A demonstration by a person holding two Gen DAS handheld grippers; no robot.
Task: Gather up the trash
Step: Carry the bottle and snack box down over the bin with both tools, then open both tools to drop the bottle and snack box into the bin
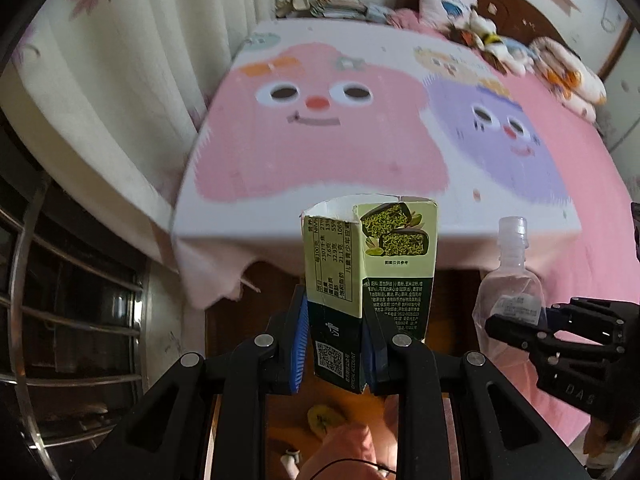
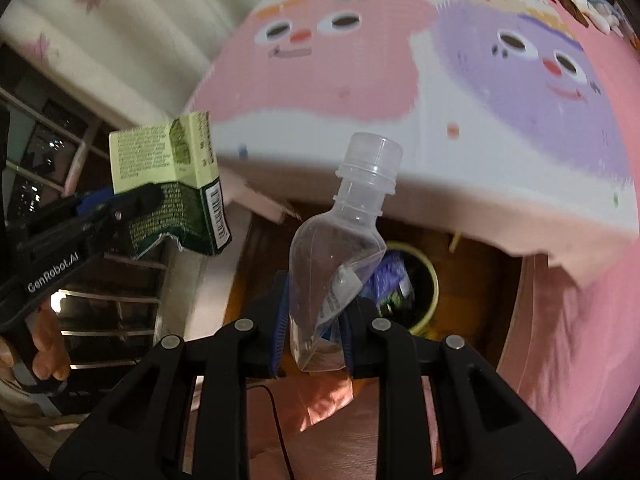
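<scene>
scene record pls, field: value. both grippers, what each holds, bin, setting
left gripper: shut on green snack box, gripped at its lower end, torn open end away from the fingers
right gripper: shut on clear plastic bottle, crushed, cap on, neck pointing away from the fingers
bin: round, pale green rim, on the floor beyond the bottle in the right wrist view, already holds wrappers
setting: foot of a bed with a cartoon-face sheet, curtain to the left
both items: held in the air, apart from each other
</scene>
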